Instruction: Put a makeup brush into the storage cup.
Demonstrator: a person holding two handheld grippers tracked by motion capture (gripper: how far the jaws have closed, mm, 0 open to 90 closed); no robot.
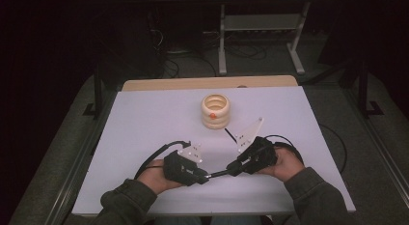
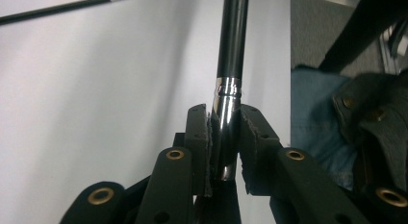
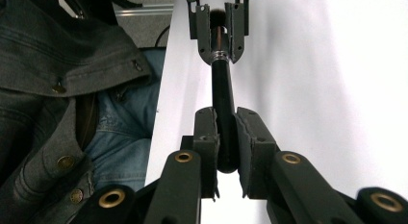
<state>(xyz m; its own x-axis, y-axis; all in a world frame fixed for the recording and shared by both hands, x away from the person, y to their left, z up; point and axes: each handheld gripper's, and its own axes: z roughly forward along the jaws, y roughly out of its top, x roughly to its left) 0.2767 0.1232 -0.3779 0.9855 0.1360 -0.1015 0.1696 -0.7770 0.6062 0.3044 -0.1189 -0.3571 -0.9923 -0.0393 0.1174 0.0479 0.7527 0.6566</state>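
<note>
High view: left hand-held gripper and right hand-held gripper meeting tip to tip low over the bench, sharing a black pen.

Left gripper view: jaws clamped on the pen's chrome end.

Right gripper view: jaws clenched around its black barrel, left hand-held gripper opposite.

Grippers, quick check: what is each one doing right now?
Left gripper: closed on the shiny end of the black pen.
Right gripper: closed on the pen's black end.
</note>
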